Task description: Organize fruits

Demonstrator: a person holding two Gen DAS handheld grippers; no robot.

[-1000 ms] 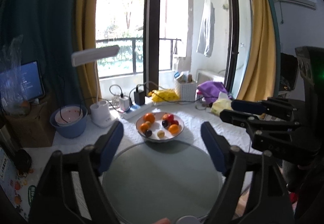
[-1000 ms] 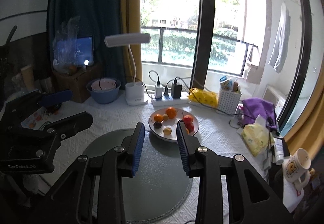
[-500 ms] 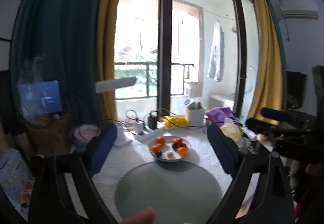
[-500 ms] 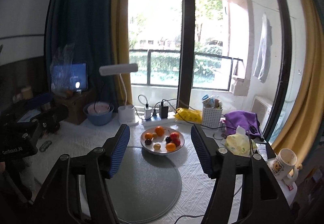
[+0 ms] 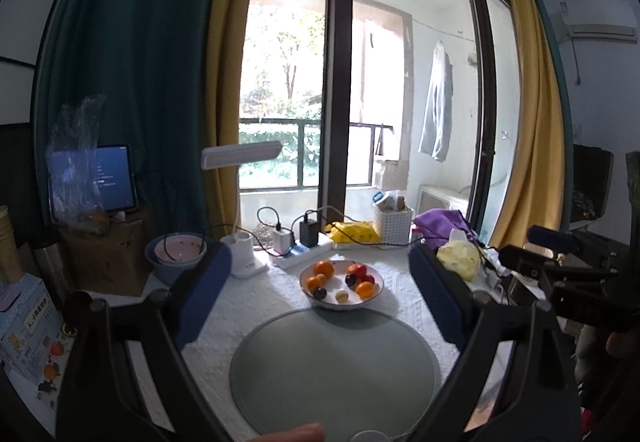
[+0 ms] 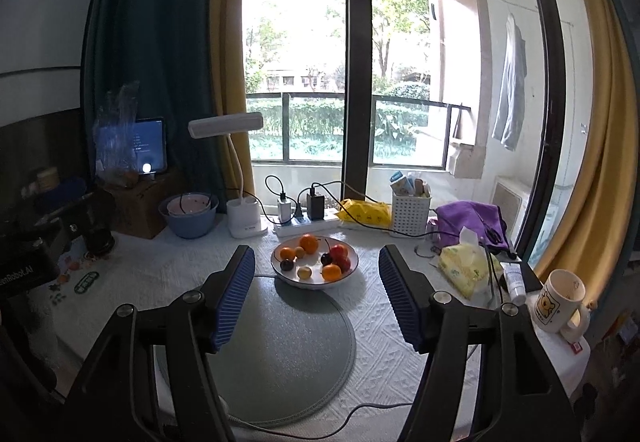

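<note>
A white bowl (image 5: 376, 296) (image 6: 352, 274) holds several small fruits: oranges (image 5: 323, 268) (image 6: 308, 243), a red apple (image 6: 338, 251), dark plums (image 5: 319, 293) and a yellow fruit (image 6: 304, 273). It sits on the white tablecloth at the far edge of a round grey mat (image 5: 332, 366) (image 6: 280, 346). My left gripper (image 5: 320, 290) is open and empty, held above the mat's near side. My right gripper (image 6: 316, 290) is open and empty, also short of the bowl. The right gripper shows at the right of the left wrist view (image 5: 560, 270).
Behind the bowl stand a white desk lamp (image 6: 244, 218), a power strip with chargers (image 6: 304, 220), a yellow bag (image 6: 364, 212) and a white basket (image 6: 410, 212). A blue bowl (image 6: 188, 214), tissue pack (image 6: 468, 270), purple cloth (image 6: 472, 218) and mug (image 6: 558, 300) flank them.
Both grippers have risen and pulled back from the table, so the bowl looks smaller. The right gripper's jaws have opened wide from nearly closed. The left stayed open.
</note>
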